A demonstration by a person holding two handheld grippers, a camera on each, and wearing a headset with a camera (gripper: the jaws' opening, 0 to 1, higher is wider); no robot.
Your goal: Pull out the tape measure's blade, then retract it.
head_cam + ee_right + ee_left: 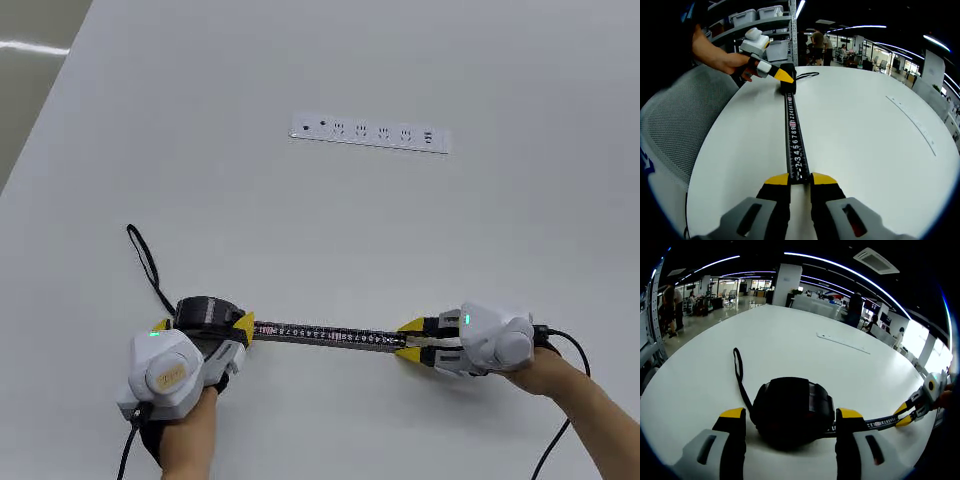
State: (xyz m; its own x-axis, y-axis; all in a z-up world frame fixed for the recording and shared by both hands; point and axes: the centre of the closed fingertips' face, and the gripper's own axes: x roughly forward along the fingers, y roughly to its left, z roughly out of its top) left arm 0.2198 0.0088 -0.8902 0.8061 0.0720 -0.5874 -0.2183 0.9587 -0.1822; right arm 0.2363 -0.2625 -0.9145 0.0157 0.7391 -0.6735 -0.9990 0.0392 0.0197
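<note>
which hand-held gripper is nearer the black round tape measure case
Left. The left hand-held gripper clamps the black round tape measure case between its jaws; the right hand-held gripper pinches the far tip of the pulled-out black numbered blade.

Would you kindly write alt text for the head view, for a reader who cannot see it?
On a white table, the left claw grips a black tape measure case while the right claw pinches the end of its blade, drawn out flat between them. A white power strip lies farther back.
</note>
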